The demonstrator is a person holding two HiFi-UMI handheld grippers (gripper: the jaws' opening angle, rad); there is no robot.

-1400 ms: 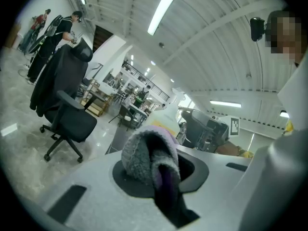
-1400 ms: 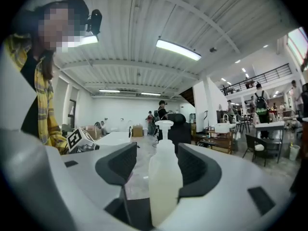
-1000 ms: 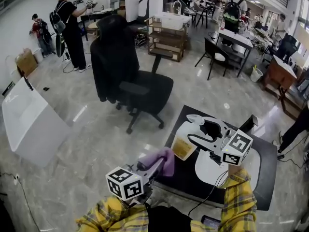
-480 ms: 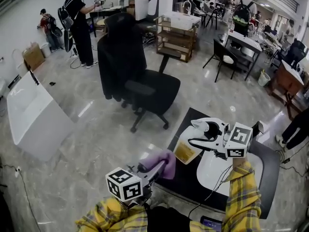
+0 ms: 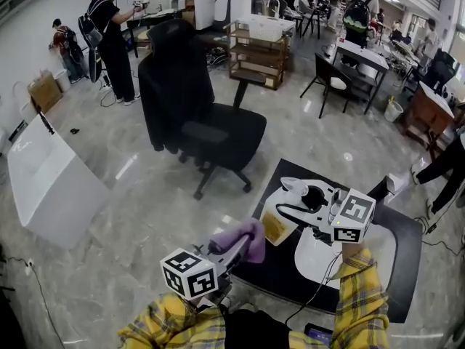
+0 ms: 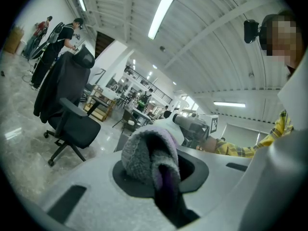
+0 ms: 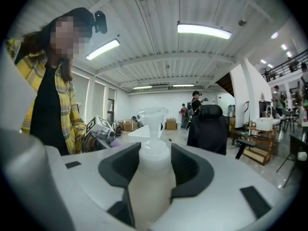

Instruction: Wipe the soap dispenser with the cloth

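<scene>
The soap dispenser (image 5: 278,213) is a white pump bottle with a yellow label, standing over the left end of the black table (image 5: 280,271). My right gripper (image 5: 301,201) reaches it from the right. In the right gripper view the bottle (image 7: 150,177) fills the gap and both dark pads (image 7: 120,165) press its sides. These jaws have just been closing with the bottle between them. My left gripper (image 5: 242,247) is shut on a bunched purple cloth (image 5: 245,237), held just left of and below the dispenser, apart from it. The cloth (image 6: 144,155) bulges out ahead of that gripper (image 6: 159,177).
A white oval dish (image 5: 320,257) lies on the black table under my right arm. A black office chair (image 5: 211,129) stands on the marble floor beyond. A white slab (image 5: 43,184) lies at the left. People, desks and a wooden shelf (image 5: 254,60) fill the far room.
The right gripper's jaws have drawn in onto the dispenser, and that hand has tilted a little. The left gripper with the cloth has stayed where it was.
</scene>
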